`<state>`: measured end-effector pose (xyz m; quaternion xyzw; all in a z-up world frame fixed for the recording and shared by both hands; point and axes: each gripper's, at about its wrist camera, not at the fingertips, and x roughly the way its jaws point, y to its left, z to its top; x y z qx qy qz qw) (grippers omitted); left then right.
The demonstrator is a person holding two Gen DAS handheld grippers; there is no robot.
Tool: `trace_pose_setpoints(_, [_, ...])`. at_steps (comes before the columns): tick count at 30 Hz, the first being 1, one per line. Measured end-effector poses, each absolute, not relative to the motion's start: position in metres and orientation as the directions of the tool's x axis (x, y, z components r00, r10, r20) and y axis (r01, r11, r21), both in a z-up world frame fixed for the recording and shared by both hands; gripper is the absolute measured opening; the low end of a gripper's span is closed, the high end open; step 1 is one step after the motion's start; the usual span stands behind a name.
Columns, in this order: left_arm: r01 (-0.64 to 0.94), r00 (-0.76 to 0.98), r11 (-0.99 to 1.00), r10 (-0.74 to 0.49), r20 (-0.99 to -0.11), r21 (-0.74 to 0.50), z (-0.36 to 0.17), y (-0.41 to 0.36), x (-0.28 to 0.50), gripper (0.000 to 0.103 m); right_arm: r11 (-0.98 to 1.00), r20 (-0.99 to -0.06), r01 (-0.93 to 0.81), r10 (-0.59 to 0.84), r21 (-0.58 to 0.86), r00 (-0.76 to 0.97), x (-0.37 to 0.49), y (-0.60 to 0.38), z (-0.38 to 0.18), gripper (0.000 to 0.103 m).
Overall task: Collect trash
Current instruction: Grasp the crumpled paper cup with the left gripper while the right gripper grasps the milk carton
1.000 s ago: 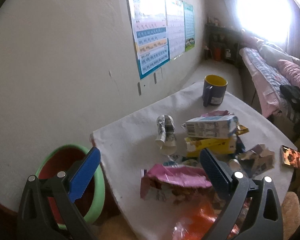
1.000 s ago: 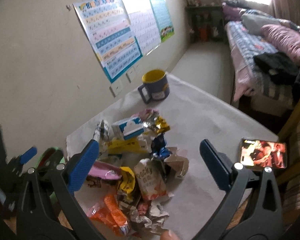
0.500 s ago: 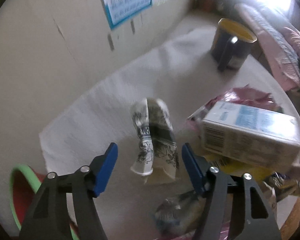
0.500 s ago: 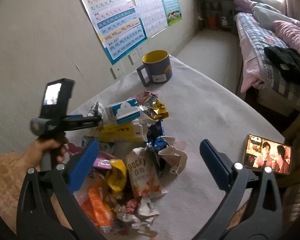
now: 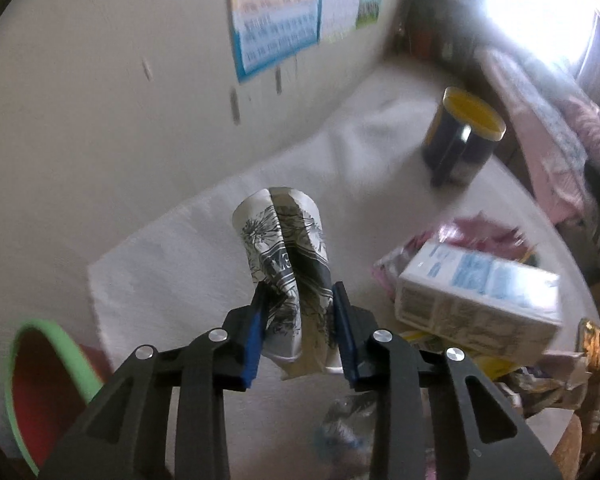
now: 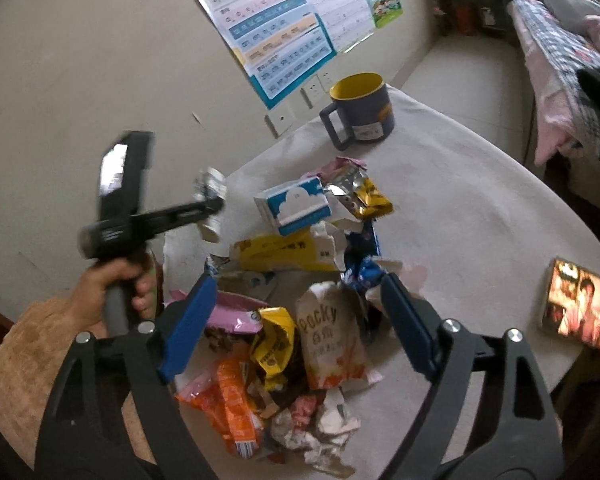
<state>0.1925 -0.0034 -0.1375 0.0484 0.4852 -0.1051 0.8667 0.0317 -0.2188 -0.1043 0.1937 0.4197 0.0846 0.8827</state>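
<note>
My left gripper [image 5: 298, 312] is shut on a crushed black-and-white paper cup [image 5: 286, 248] and holds it above the white table cloth [image 5: 172, 264]. In the right wrist view the left gripper [image 6: 212, 204] shows with the cup [image 6: 211, 184] at the pile's far left. My right gripper [image 6: 296, 320] is open and empty, hovering over a pile of wrappers: a Pocky pouch [image 6: 330, 336], a yellow wrapper [image 6: 274, 336], an orange packet [image 6: 228, 400], a blue-and-white carton [image 6: 294, 208]. A red bin with a green rim [image 5: 40, 384] sits low at the table's left.
A dark blue mug with yellow inside [image 6: 360, 112] stands at the table's far side. A phone with a lit screen [image 6: 580, 308] lies at the right edge. The wall with posters [image 6: 276, 20] runs along the left. A bed [image 6: 572, 40] is at the far right.
My left gripper moved forward to the paper cup, closed on it and lifted it off the table. My right gripper lowered slightly over the pile and stays open.
</note>
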Motion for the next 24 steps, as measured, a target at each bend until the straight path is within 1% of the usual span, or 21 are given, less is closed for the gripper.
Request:
trace_pose_setpoints(5, [0.228, 0.628, 0.974, -0.158, -0.762, -0.014, -0.087, 0.019, 0.147, 0.029, 0.935, -0.732, -0.074, 0.318, 0.346, 0.602, 0.069, -0.211, -0.102, 0.083])
trace_pose_setpoints(8, [0.24, 0.644, 0.971, -0.175, -0.745, -0.021, -0.074, 0.029, 0.113, 0.029, 0.941, -0.758, -0.125, 0.328, 0.314, 0.563, 0.101, -0.203, -0.107, 0.083])
trace_pose_setpoints(10, [0.235, 0.64, 0.971, -0.182, -0.747, -0.036, -0.073, 0.04, 0.091, 0.029, 0.942, -0.779, -0.153, 0.332, 0.297, 0.532, 0.117, -0.197, -0.112, 0.083])
trace_pose_setpoints(13, [0.209, 0.615, 0.974, -0.203, -0.762, -0.091, -0.085, 0.054, 0.071, 0.029, 0.95, -0.809, -0.189, 0.31, 0.248, 0.499, 0.136, -0.183, -0.12, 0.083])
trace_pose_setpoints(17, [0.186, 0.58, 0.974, -0.214, -0.786, -0.128, -0.101, 0.067, 0.052, 0.029, 0.952, -0.83, -0.184, 0.303, 0.243, 0.469, 0.149, -0.178, -0.13, 0.083])
trace_pose_setpoints(20, [0.175, 0.59, 0.975, -0.216, -0.778, -0.138, -0.1, 0.076, 0.047, 0.029, 0.953, -0.843, -0.165, 0.303, 0.256, 0.444, 0.156, -0.18, -0.137, 0.083])
trace_pose_setpoints(21, [0.17, 0.596, 0.975, -0.219, -0.773, -0.145, -0.098, 0.079, 0.046, 0.029, 0.95, -0.844, -0.157, 0.312, 0.27, 0.435, 0.157, -0.181, -0.139, 0.075])
trace_pose_setpoints(22, [0.168, 0.6, 0.975, -0.22, -0.769, -0.148, -0.096, 0.081, 0.045, 0.029, 0.948, -0.845, -0.152, 0.318, 0.279, 0.43, 0.157, -0.182, -0.139, 0.058])
trace_pose_setpoints(23, [0.165, 0.606, 0.975, -0.221, -0.764, -0.151, -0.094, 0.083, 0.044, 0.03, 0.946, -0.844, -0.146, 0.325, 0.29, 0.427, 0.155, -0.182, -0.139, 0.055])
trace_pose_setpoints(24, [0.163, 0.609, 0.975, -0.221, -0.761, -0.153, -0.093, 0.086, 0.042, 0.03, 0.944, -0.84, -0.136, 0.329, 0.3, 0.431, 0.153, -0.184, -0.138, 0.054])
